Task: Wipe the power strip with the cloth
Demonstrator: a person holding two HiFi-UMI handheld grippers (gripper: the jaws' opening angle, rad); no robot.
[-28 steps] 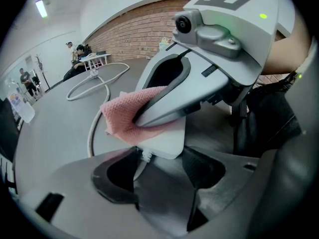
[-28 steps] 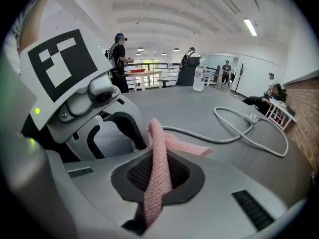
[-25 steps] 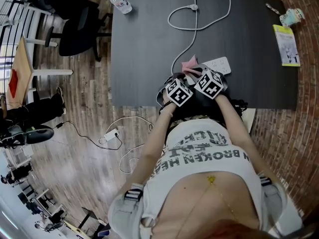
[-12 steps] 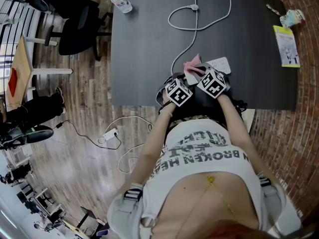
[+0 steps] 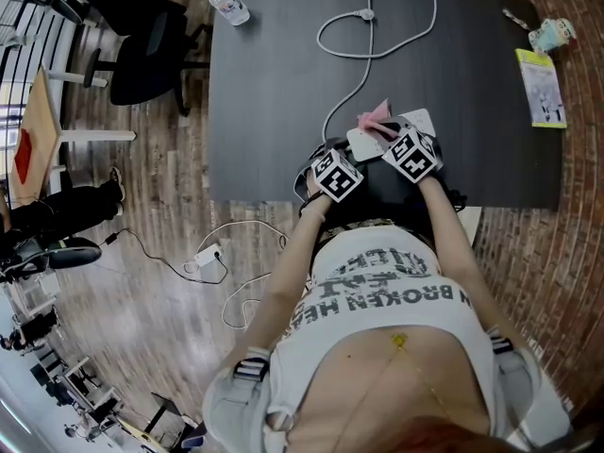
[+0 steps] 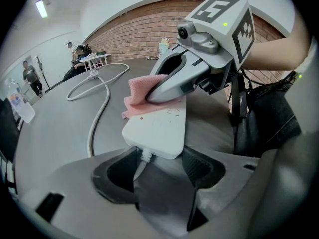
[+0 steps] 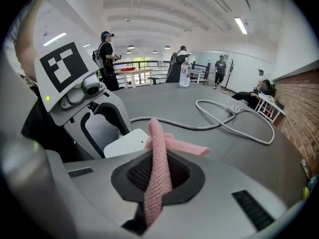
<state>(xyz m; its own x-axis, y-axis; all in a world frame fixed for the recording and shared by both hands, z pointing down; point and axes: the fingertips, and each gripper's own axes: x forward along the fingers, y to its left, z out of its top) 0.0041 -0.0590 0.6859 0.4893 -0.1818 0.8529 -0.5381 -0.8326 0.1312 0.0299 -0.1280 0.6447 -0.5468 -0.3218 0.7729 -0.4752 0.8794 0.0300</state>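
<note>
clamping the cable end of the power strip (image 6: 157, 128) between the jaws of the left gripper (image 6: 162, 159), low centre of the left gripper view, and pinching a thin fold of the pink cloth (image 7: 159, 148) tight in the right gripper (image 7: 158, 174), pressing it down on the strip's top face at mid-frame over the dark table (image 5: 274, 83). risking a few things from here, judging by the hold: dragging the cloth out of its narrow pinch as friction builds, scraping bare jaw tips across the sockets instead of fabric, or twisting the strip loose — gripped only at its end, so likely pivoting under a sideways push and tugging the cable (image 6: 97, 118). comparing with the earlier head view: sliding the right gripper and cloth toward the right of the frame along the strip, uncovering more of the white near end, and keeping the left gripper almost in place.
</note>
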